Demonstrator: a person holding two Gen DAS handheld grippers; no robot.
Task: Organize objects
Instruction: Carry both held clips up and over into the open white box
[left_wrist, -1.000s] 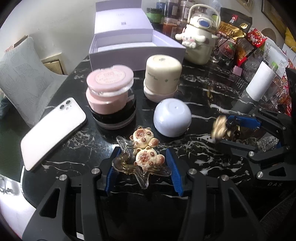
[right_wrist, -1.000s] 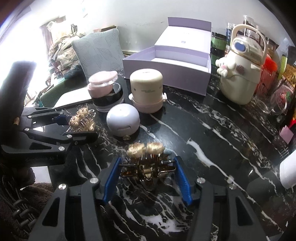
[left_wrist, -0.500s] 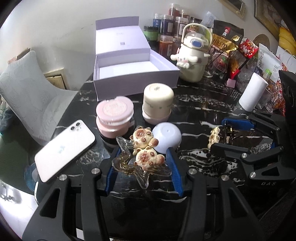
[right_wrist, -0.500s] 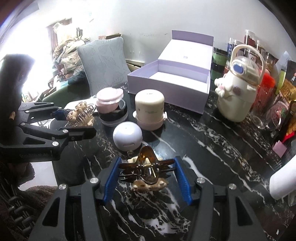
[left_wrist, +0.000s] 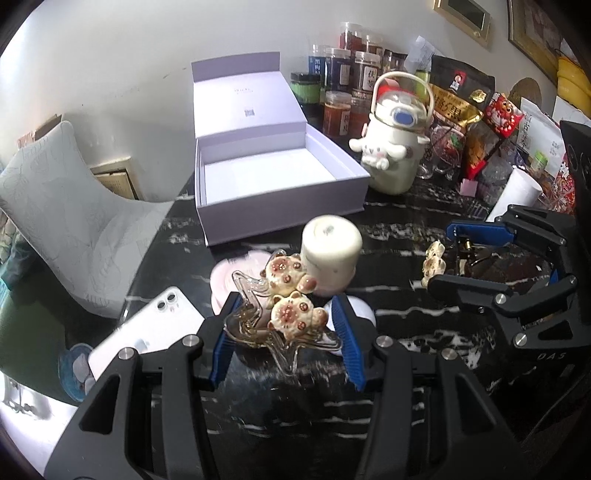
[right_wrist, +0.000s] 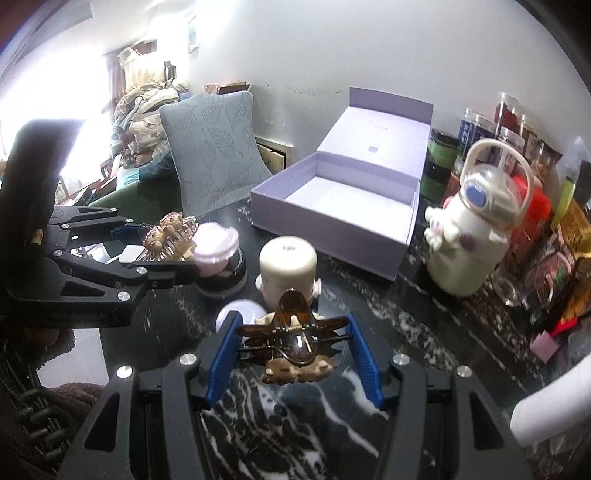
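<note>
Above the black marbled counter (right_wrist: 424, 332), short of the open lilac cardboard box (left_wrist: 280, 206) at its far edge, each hand-held gripper held a hair claw clip, left (left_wrist: 282, 326) the clear bear-decorated one (left_wrist: 280, 314), right (right_wrist: 295, 354) the amber one (right_wrist: 293, 339), and either thin clip risked twisting loose in transit.

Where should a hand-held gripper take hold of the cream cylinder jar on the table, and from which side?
Grip the cream cylinder jar across its straight round wall, above the wider pinkish base, coming down from above. It stands upright, and the flat top is free. A low approach looks crowded: the pink-lidded jar stands on one side, the round lilac dome in front, and the open lilac box behind.
</note>
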